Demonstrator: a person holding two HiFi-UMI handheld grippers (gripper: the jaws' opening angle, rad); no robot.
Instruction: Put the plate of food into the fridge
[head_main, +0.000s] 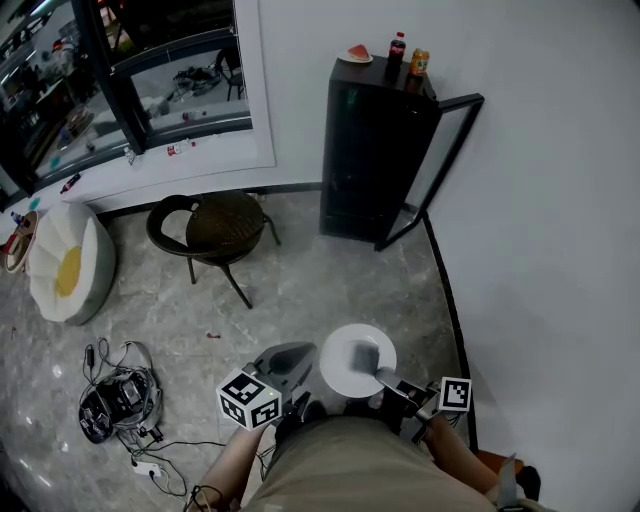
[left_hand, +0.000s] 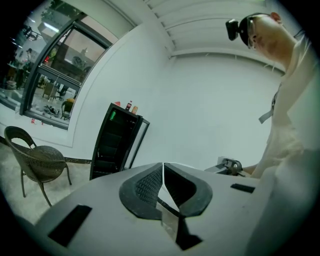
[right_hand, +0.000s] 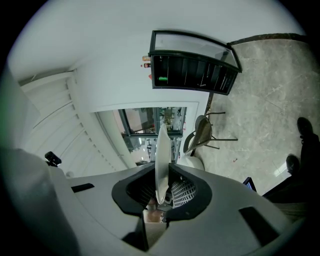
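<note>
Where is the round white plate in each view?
Head view: round white plate at bottom centre, its edge held by the right gripper.
Left gripper view: not in it.
Right gripper view: plate edge-on at centre, clamped between the jaws.
Shared landmark: black fridge, door open.

Head view looks steeply down; both gripper views, behind their jaws, share the fridge (head_main: 372, 150).
</note>
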